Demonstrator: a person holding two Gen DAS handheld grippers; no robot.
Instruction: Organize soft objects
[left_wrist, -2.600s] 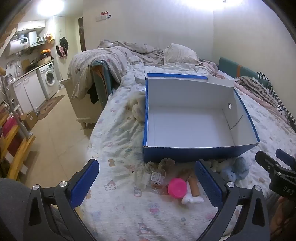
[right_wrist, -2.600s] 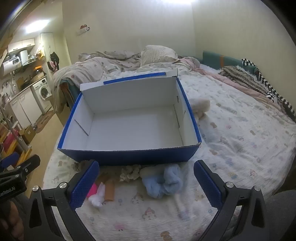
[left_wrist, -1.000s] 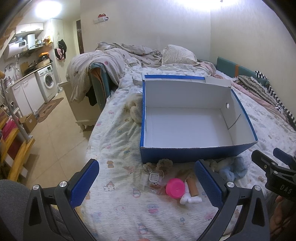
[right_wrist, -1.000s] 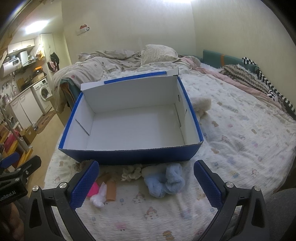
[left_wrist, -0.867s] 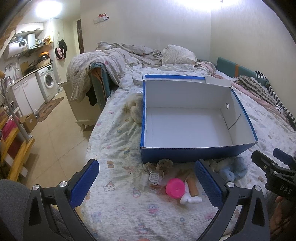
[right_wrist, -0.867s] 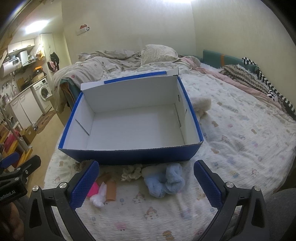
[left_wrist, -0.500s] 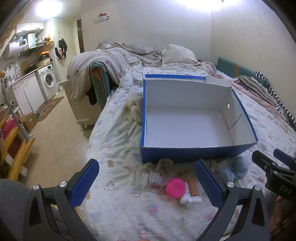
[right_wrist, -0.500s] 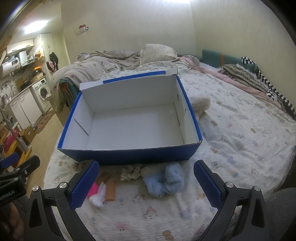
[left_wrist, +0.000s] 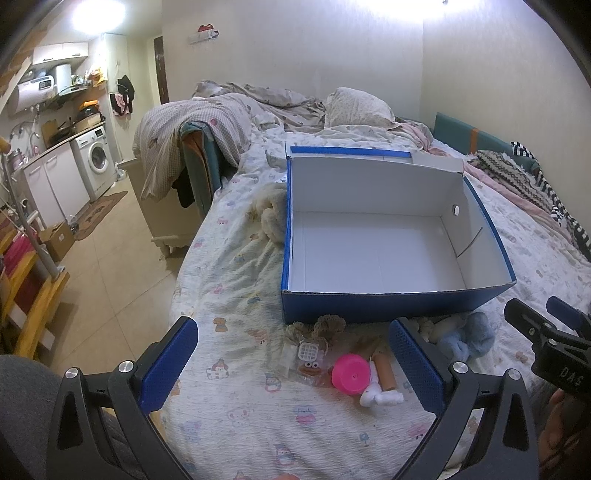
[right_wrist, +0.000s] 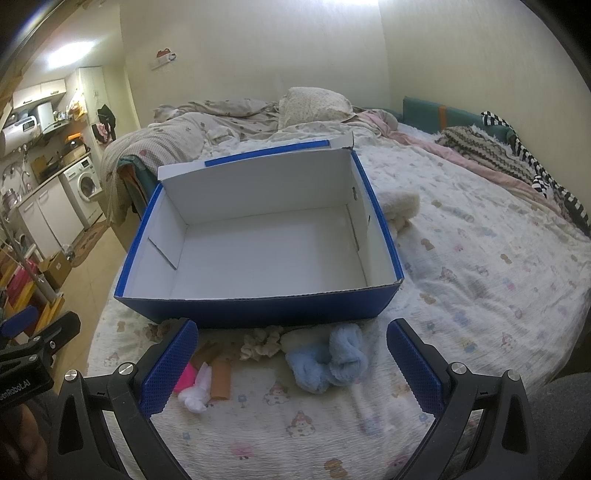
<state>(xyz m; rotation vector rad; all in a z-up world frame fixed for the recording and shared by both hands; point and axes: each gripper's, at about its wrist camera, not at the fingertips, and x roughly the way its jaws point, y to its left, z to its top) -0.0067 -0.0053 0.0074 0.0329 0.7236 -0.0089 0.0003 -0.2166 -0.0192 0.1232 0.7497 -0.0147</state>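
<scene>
— Looking in the big blue cardboard box (right_wrist: 258, 254), was anything inside?
— No. The fluffy light-blue sock (right_wrist: 327, 360) lay at 6 o'clock of it. Left gripper (left_wrist: 293, 363) and right gripper (right_wrist: 291, 363) were both wide, holding nothing.

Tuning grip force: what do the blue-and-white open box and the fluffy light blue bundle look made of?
Blue-and-white open box: apparently corrugated cardboard, matte; a dotted fluted edge shows along the front rim. Fluffy light blue bundle: seemingly plush fleece or terry; fuzzy pile, folded on itself.
</scene>
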